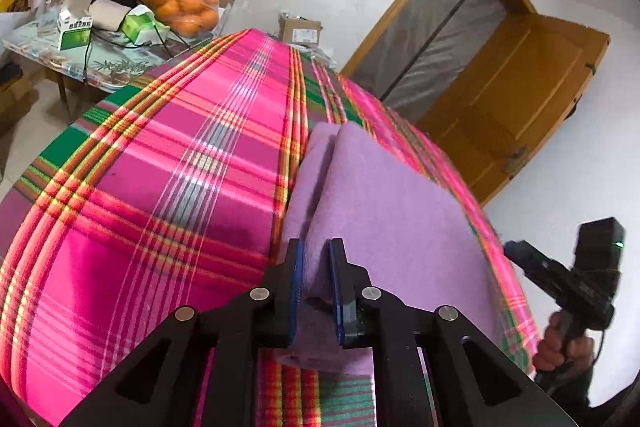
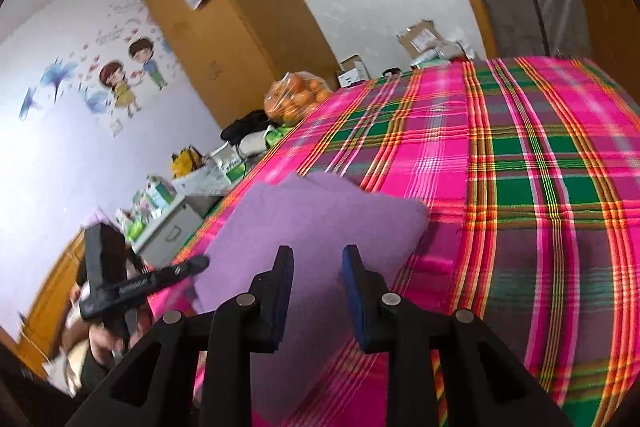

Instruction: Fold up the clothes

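A lilac cloth [image 1: 392, 211] lies folded on a bed with a pink and green plaid sheet [image 1: 160, 167]. My left gripper [image 1: 314, 247] is shut on a raised fold at the cloth's near edge, and lilac fabric fills the gap between its blue pads. In the right wrist view the same cloth [image 2: 320, 223] spreads under my right gripper [image 2: 318, 251]. That gripper's jaws stand apart over the cloth with nothing pinched. The left gripper [image 2: 202, 263] shows from the side at the cloth's left edge. The right gripper [image 1: 512, 251] hangs just off the bed's right edge, held by a hand [image 1: 560, 343].
A side table beyond the bed carries a bag of oranges [image 1: 184, 1], small boxes and dark cloth. A cardboard box [image 1: 300, 31] sits past the bed's far end. A wooden door [image 1: 520, 87] stands ajar on the right. A tall brown wardrobe [image 2: 224, 19] lines the wall.
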